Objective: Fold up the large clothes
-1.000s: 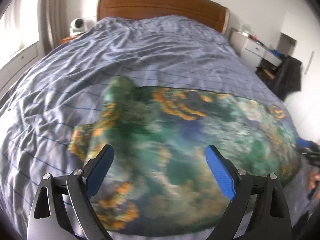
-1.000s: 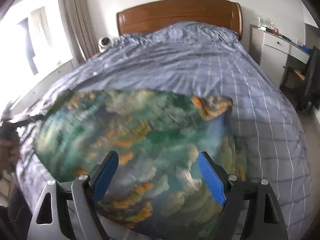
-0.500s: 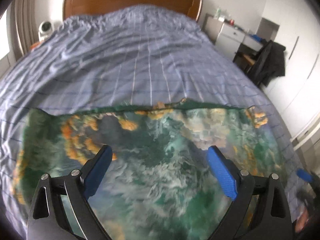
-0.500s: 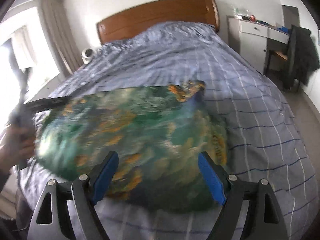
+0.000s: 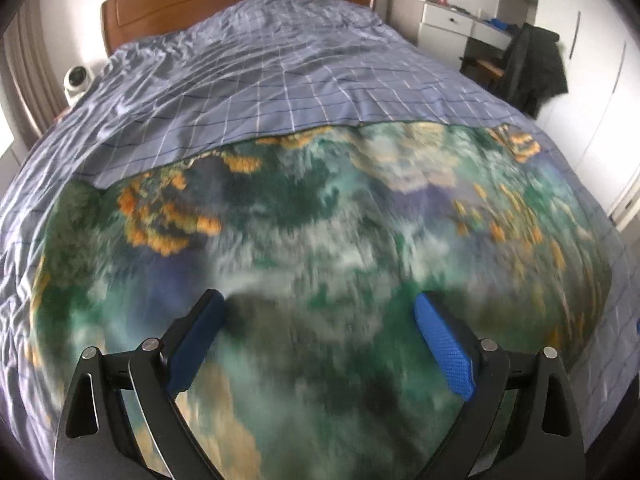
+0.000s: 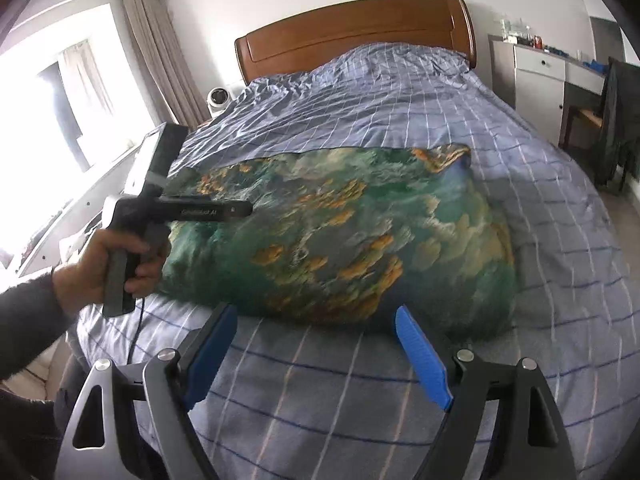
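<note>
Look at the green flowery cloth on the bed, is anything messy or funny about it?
Mostly tidy. The green cloth lies spread on the blue checked bedcover, but its far right corner is bunched and curled up instead of flat. Nothing looks torn or spilled.

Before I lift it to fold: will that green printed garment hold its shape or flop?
The green printed garment will probably flop: it lies in soft rumples on the blue checked bedcover. Likely light, since its corner curls up. It may drag rather than slide.

Left gripper point(image 5: 320, 344) and right gripper point(image 6: 316, 354) gape, empty.
</note>
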### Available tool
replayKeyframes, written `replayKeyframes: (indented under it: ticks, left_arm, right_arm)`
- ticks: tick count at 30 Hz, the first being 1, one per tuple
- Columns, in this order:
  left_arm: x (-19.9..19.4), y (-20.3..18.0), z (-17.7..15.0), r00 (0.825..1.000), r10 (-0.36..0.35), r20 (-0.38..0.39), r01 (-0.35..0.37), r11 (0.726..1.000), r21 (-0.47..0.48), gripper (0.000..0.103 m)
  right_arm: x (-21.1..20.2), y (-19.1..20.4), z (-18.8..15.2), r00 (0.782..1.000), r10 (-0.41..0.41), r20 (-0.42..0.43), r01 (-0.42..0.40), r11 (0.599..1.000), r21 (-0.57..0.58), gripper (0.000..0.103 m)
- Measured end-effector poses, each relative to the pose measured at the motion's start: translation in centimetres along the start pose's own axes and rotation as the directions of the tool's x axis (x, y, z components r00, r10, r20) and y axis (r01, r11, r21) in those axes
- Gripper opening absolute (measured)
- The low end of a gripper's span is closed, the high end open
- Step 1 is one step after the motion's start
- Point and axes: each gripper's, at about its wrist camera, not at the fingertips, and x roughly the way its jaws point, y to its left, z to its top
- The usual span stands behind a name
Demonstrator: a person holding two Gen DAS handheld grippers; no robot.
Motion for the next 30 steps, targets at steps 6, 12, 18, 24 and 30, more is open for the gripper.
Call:
replayKeyframes:
  ticks: [6,12,18,24,30]
  left_arm:
    - [-1.8,-1.7,-2.6,1.000,0.012,0.027,-0.013,0.999,0.041,0.097]
    - [-3.2,-3.6,-4.9,0.999,0.026,0.039,-0.030,0.994,0.107,0.097]
    - [-4.4,-6.1,-7.0,1.000,-0.031,0.001,0.031,0.981,0.190,0.097]
    - [-6.2,-8.0,-8.3,0.997,-0.074,0.005,0.071,0.967,0.246,0.097]
    - [-7.3,-8.2,-7.4,0.994,-0.096,0.060,0.078,0.964,0.253,0.097]
  right_arm:
    - [-0.4,-0.1,-0.3,1.000,0.008,0.015,-0.009,0.999,0.053,0.084]
    - [-0.9,-0.3,-0.8,1.000,-0.001,0.018,0.000,0.997,0.074,0.084]
    - [-1.3,-0.9,-1.7,1.000,-0.017,0.006,0.017,0.996,0.090,0.084]
    - [-2.0,-1.9,-2.2,0.999,-0.041,0.010,0.040,0.992,0.120,0.084]
    - [-2.4,-4.2,-1.9,0.996,-0.090,0.017,0.085,0.977,0.194,0.084]
